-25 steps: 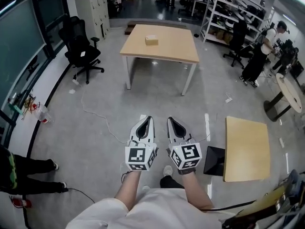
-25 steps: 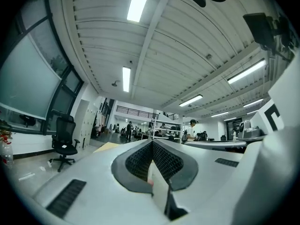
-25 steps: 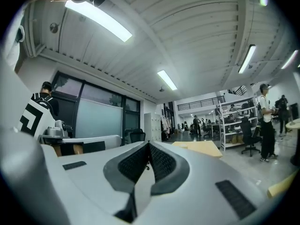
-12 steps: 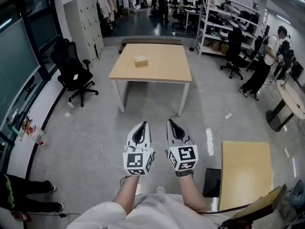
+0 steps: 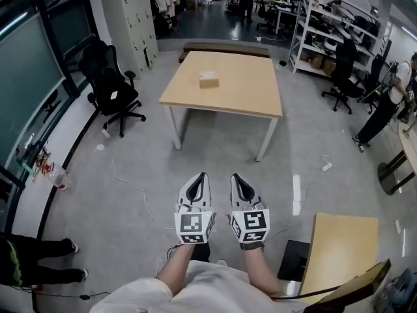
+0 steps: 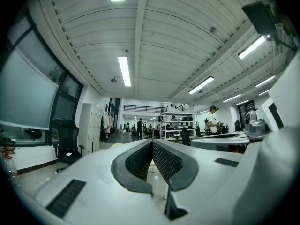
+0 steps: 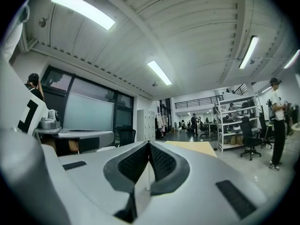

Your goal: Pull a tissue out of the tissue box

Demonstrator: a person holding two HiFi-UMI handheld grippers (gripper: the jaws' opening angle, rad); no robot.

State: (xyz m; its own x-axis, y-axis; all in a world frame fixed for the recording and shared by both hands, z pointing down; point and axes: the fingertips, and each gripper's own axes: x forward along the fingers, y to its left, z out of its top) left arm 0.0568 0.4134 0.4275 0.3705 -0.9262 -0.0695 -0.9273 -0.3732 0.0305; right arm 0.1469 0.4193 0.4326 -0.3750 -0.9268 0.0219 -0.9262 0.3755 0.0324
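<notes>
Tissue box (image 5: 208, 79) on the far table, both claws clenched on nothing

From the head view, the box sits alone on the table (image 5: 251, 100), toward its far left part and well in from every edge. Bare floor (image 5: 215, 152) lies between the table's near edge and the claws. A thin cable (image 5: 133, 182) curls over the floor to the left of that stretch.

A chair (image 5: 111, 87) stands off the table's left side with a gap between them, and lockers (image 5: 130, 18) line the wall behind it. To the right there is open floor out to a person (image 5: 384, 109) and the shelves (image 5: 326, 28). A second, smaller table (image 5: 342, 246) lies close by at lower right, its left edge near the right forearm.

The left claw (image 5: 201, 177) and right claw (image 5: 236, 178) are held side by side, just apart, both pointing toward the far table.

Only the head view shows the box. The left gripper view shows the left claw (image 6: 152, 142) with its pads meeting at the tips, nothing between them, and the chair (image 6: 68, 144) low at the left. The right gripper view shows the right claw (image 7: 149, 144) likewise pressed together and empty, with a wedge of the tabletop (image 7: 199, 148) beyond its tips. I cannot make out the box there. Both gripper views take in the ceiling lights, which the head view leaves out.
</notes>
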